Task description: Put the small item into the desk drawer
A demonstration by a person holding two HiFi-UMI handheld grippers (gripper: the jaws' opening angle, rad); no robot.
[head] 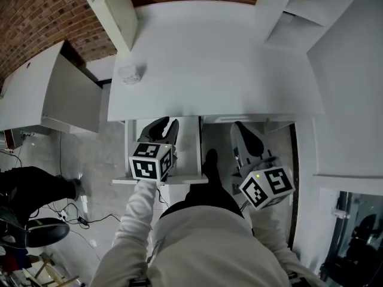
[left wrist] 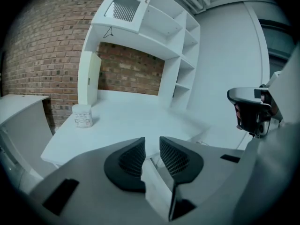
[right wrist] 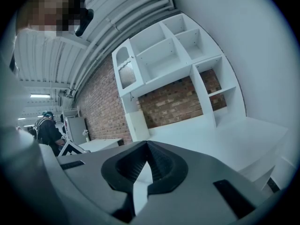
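Two grippers: you hold one in each hand, both low at the front edge of the desk (head: 227, 70).
Your left gripper (left wrist: 152, 150): released; its jaws stand a narrow gap apart, and nothing is gripped between them.
Your right gripper (right wrist: 146, 150): clenched; its jaw tips meet and hold nothing.
Left gripper's place: above the open drawer (head: 185, 179), which is pulled out from under the desk.
Right gripper's place: just right of the drawer, below the desk's edge.
Small item: a white jar (head: 130, 74) stands upright on the desk top near its left edge. It is well apart from both your grippers and not in the drawer.
Beyond: white shelves (right wrist: 173, 46) rise from the back of the desk against a brick wall (head: 36, 17).
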